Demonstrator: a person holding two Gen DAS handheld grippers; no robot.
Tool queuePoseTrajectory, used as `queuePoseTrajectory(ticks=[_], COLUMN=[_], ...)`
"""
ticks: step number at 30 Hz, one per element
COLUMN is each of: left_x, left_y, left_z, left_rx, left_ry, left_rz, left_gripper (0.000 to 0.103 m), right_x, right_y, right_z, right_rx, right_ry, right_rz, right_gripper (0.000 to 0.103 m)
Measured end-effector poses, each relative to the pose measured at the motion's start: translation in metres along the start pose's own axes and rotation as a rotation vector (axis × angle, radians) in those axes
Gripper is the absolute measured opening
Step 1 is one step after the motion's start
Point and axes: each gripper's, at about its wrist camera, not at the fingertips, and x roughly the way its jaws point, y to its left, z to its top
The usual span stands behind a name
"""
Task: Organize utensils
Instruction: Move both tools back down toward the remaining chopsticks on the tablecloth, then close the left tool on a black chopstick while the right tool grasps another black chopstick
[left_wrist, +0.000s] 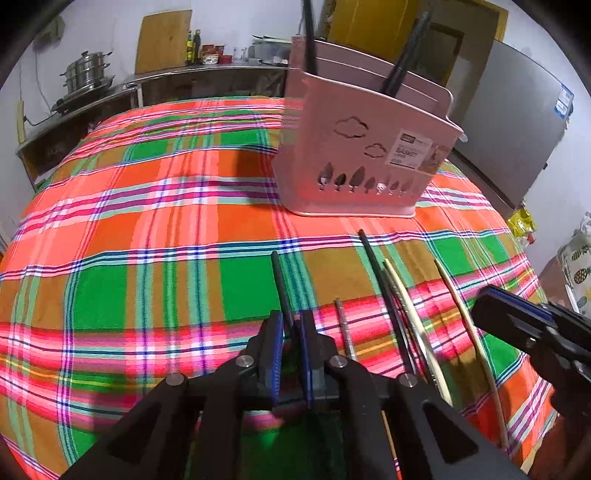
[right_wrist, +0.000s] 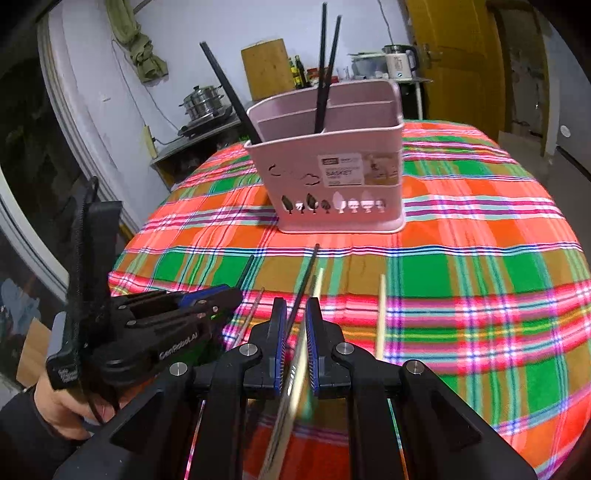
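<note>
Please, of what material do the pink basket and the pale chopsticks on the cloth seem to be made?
The pink basket looks like moulded plastic with a smooth matte finish: thin walls with cut-out cloud and tree shapes. The pale chopsticks look like bamboo or light wood, cream and unvarnished; plastic cannot be excluded.
</note>
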Motion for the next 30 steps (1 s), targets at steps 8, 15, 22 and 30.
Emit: queuePoseTrajectory(ticks=[8, 15, 22, 30], left_x=[-0.004, -0.004, -0.004, 0.006], left_y=[0.028, 0.034, 0.039, 0.035], left_z=[0.002, 0.003, 0.005, 0.017], left_rx=[-0.051, -0.065, -0.077, -0.045], left_ry=[-0.017, -0.023, -0.011, 0.043], left_rz=[0.019, -0.011, -0.031, -0.015], left_gripper=[0.008, 0.008, 0.008, 0.008], right_x=[0.045, 0.068, 0.076, 0.086], right_y=[0.003, 0.001, -0.002, 0.0], right_z=[0.014, 0.016, 0.02, 0.033], right_rx=[0.01, 0.021, 0.026, 0.033], right_ry=[0.085, 0.136, 0.158, 0.199], right_rz=[0.014, -0.015, -0.035, -0.056], right_gripper=[0.011, 0.011, 0.011, 0.01])
